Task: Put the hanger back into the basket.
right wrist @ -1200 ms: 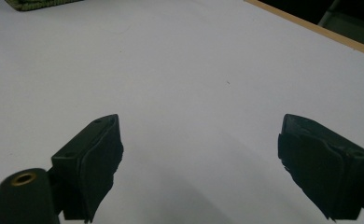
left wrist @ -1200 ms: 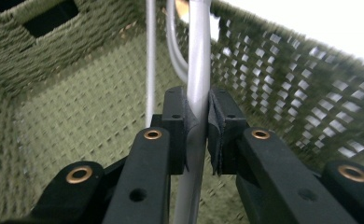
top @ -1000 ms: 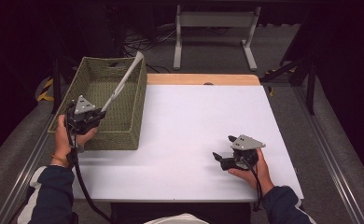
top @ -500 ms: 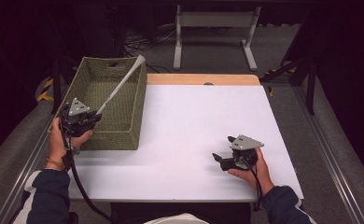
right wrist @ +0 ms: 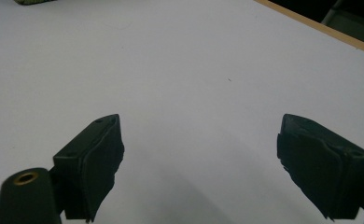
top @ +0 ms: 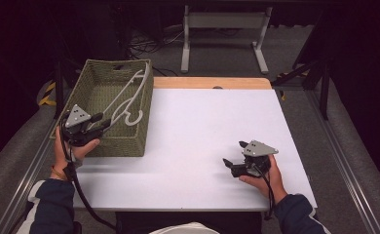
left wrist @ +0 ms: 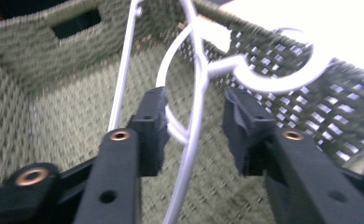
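White tabletop (top: 198,141) carries a green woven basket (top: 129,141); inside it lean white plastic hangers (left wrist: 194,93), between the left gripper's (left wrist: 194,123) part-open jaws (unclamped). They could slip or snag the rim. Right gripper (right wrist: 199,158) gapes wide.

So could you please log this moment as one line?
left gripper: open around white hanger in wicker basket | right gripper: open, empty, over white table

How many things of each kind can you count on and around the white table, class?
Baskets: 1, the green woven basket
Hangers: 1, the white hanger in it
Grippers: 2, the left gripper and the right gripper
Tables: 1, the table
Total: 5
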### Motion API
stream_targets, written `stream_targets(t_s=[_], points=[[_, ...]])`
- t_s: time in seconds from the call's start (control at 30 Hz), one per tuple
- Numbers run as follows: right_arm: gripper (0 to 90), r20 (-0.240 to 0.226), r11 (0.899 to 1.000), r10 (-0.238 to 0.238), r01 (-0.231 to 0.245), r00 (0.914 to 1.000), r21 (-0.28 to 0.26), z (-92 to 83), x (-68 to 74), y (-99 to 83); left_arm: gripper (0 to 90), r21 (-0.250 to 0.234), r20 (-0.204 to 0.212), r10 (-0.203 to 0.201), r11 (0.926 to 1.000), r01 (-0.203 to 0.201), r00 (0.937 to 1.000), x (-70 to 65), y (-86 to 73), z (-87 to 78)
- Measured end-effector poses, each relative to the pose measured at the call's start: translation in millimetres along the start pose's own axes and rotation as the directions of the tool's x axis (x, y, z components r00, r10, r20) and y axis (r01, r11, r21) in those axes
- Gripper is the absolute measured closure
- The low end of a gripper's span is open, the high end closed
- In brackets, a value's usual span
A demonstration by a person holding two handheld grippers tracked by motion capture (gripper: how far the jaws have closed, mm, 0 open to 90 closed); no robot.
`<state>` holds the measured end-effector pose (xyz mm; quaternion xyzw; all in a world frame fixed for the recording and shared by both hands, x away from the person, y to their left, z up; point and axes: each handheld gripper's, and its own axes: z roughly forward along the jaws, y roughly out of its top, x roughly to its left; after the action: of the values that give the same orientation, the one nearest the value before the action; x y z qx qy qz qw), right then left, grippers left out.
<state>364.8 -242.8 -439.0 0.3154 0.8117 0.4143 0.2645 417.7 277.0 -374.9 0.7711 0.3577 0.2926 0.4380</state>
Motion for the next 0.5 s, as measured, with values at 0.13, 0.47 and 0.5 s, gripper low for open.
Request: stream_targets(t_s=[0.13,0.47,0.5], points=[[15.0,0.009,1.000,-0.004,0.005,0.9999,-0.011,-2.2,-0.1,1.2,50.4,-0.052,0.000,0.017,0.9985,-0.017,0.9998,-9.1,3.7,-3.8],[15.4,0.031,0.999,-0.014,0.015,0.9994,-0.045,-6.7,-0.5,3.7,22.8,-0.154,0.002,0.028,0.9877,-0.027,0.9996,-21.5,7.6,-8.8],[15.4,0.034,0.999,-0.013,0.015,0.9993,-0.051,-7.4,-0.6,4.0,19.5,-0.167,0.005,0.032,0.9855,-0.030,0.9995,-23.4,8.3,-9.4]])
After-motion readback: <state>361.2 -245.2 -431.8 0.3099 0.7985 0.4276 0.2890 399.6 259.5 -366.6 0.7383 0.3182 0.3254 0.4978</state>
